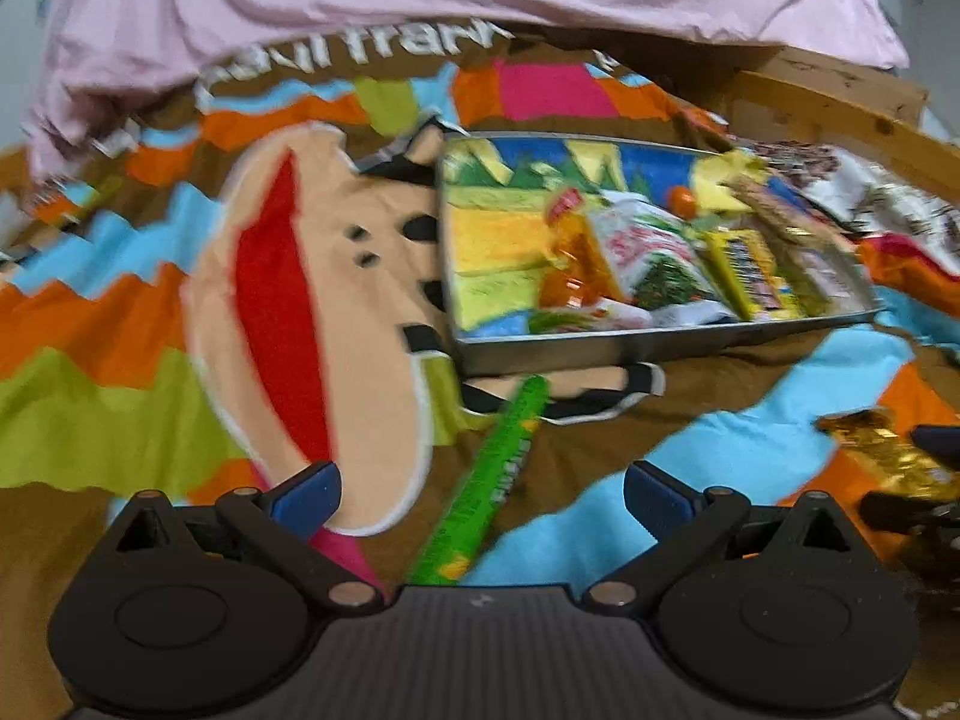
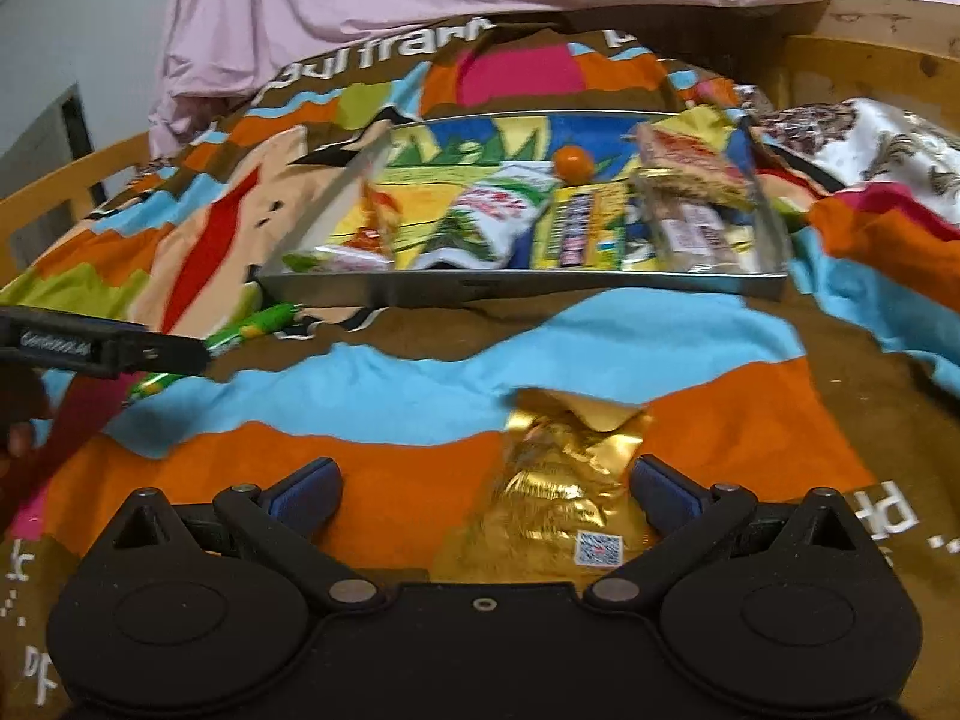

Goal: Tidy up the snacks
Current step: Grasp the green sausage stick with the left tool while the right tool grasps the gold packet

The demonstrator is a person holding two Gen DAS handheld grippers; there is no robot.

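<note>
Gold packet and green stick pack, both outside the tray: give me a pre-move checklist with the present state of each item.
1. Right tongs open around the gold packet: ok, fingers spread on either side of it.
2. Gold packet gripped: not ok, it lies on the blanket with the jaws apart.
3. Left tongs open over the green stick pack: ok.
4. Green stick pack centred between the fingers: ok, though it lies tilted.
5. Free room in the tray: ok, its left part is bare.
6. Whether either tong's fingers touch the blanket: cannot tell.
</note>
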